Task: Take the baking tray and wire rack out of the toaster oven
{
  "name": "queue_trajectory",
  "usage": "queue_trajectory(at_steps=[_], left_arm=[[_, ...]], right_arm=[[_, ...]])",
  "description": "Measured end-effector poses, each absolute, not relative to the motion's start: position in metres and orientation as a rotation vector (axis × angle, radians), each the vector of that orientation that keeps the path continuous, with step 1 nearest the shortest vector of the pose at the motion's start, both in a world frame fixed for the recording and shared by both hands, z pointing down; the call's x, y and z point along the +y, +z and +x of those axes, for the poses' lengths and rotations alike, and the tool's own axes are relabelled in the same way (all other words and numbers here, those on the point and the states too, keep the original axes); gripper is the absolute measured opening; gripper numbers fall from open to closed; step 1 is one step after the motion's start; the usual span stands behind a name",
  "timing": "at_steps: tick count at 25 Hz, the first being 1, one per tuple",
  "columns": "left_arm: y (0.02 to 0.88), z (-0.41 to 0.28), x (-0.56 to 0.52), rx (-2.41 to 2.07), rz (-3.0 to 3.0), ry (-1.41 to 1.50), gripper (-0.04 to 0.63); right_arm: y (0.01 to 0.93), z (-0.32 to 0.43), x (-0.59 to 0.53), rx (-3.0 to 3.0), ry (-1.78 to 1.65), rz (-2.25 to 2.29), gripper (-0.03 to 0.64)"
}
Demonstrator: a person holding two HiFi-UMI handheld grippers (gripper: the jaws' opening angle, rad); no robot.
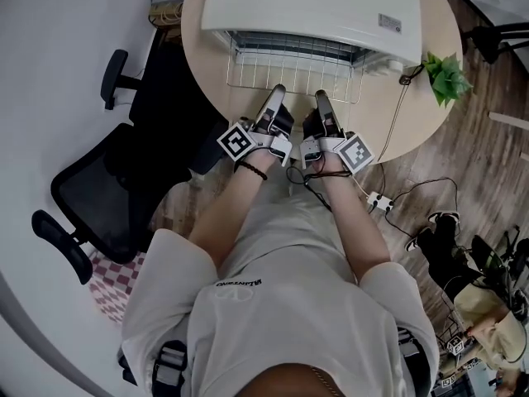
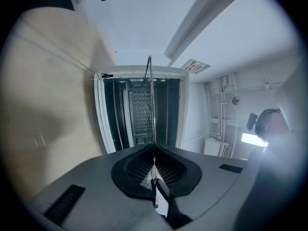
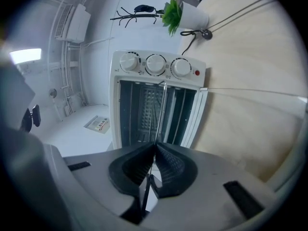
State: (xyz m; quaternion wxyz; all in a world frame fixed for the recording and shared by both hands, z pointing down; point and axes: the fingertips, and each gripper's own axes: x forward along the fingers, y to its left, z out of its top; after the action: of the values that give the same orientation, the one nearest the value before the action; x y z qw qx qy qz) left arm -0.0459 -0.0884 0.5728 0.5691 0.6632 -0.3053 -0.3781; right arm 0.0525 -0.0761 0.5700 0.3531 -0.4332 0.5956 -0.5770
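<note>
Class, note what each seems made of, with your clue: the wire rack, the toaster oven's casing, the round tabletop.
Silver wire rack: bare metal, likely steel; thin shiny rods in a grid. White toaster oven casing: probably painted sheet metal, smooth and matte, though plastic is possible. Pale round tabletop: wood or wood-look laminate; faint grain, satin sheen.

right gripper [image 3: 155, 146] jaws pinched together on the wire rack [image 3: 161, 109], which is seen edge-on as a thin line running from the pads into the open toaster oven [image 3: 144, 83]. oven cavity dark, three white knobs [image 3: 156, 64] and a red light [image 3: 196, 73] on its panel. wooden table [image 3: 250, 57] fills the right side. green plant [image 3: 172, 13] in white pot [image 3: 195, 16] at top, black cable [image 3: 192, 35] beside it.
</note>
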Motion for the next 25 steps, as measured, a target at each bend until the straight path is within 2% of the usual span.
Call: queue_trajectory(at_steps=[25], left_arm=[[0.537, -0.066, 0.0, -0.696, 1.607, -0.817, 0.005]], right_arm=[[0.539, 0.028, 0.015, 1.751, -1.602, -1.014, 0.009]])
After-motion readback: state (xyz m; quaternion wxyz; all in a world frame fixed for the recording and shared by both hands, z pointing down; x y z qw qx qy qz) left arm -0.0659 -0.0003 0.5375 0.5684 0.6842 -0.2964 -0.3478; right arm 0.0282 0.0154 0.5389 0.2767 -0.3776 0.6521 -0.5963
